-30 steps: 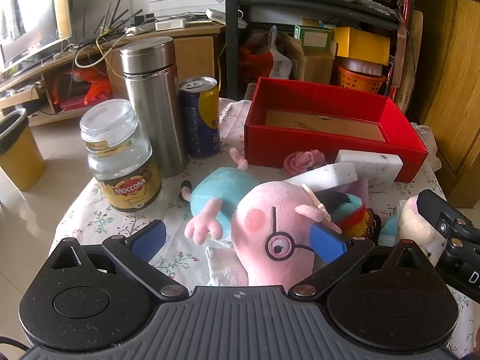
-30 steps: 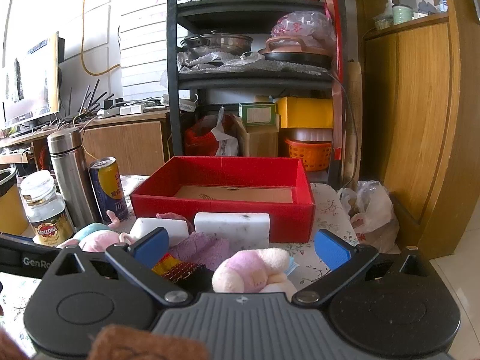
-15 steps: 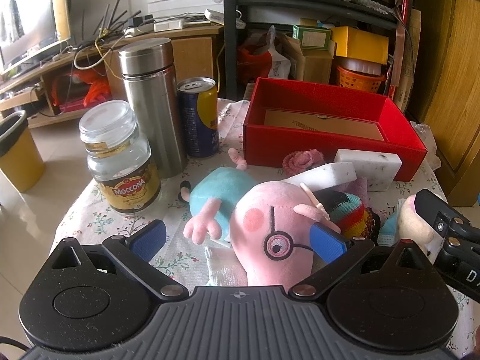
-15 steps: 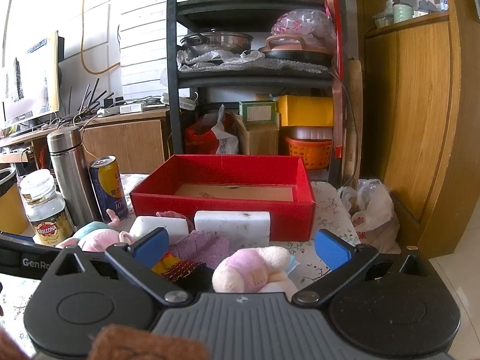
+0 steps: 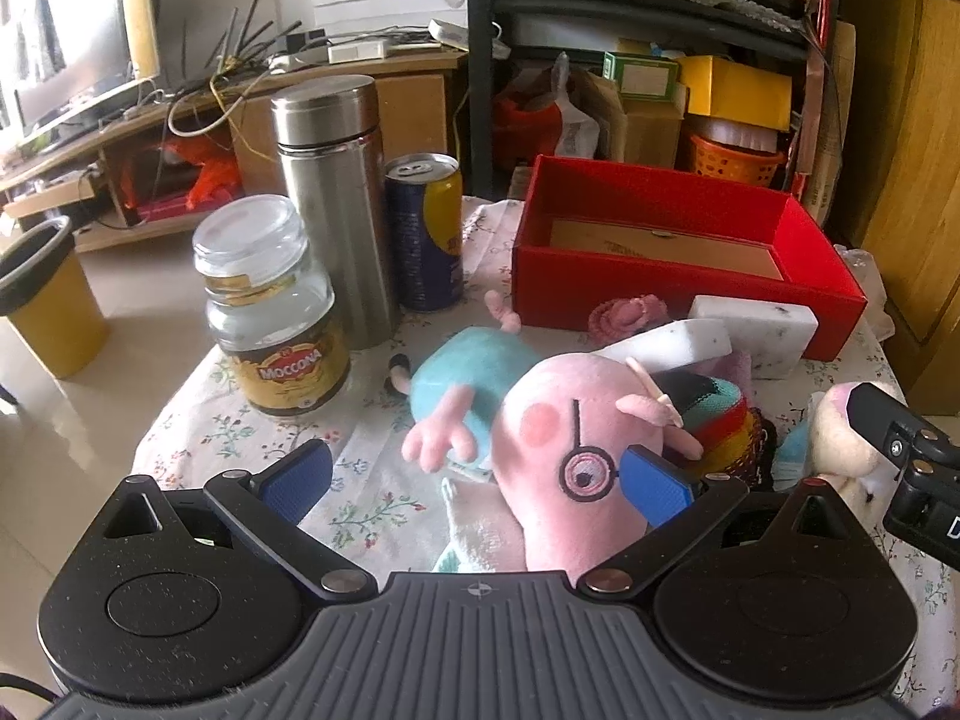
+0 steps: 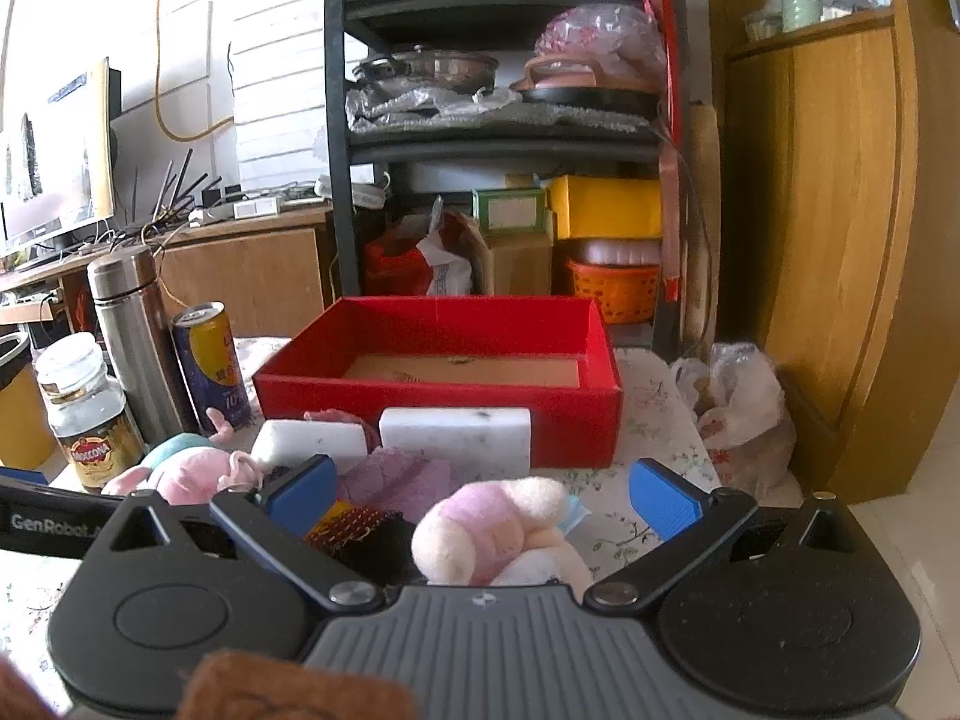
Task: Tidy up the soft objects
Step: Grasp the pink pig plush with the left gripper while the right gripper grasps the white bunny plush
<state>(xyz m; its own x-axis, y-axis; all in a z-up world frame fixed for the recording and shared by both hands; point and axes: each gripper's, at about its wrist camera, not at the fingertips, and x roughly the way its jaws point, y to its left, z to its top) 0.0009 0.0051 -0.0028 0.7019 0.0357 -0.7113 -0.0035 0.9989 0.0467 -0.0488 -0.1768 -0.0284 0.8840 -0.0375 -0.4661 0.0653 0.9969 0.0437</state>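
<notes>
right wrist view, red box [image 6: 438, 396] holding only a cardboard liner, both tools spread wide, gripping nothing

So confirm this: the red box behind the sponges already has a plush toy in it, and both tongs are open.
One thing is wrong: the red box holds no plush toy; the right wrist view shows only its bare cardboard floor. It does sit behind the sponges, and both the left tongs and right tongs are open.
</notes>
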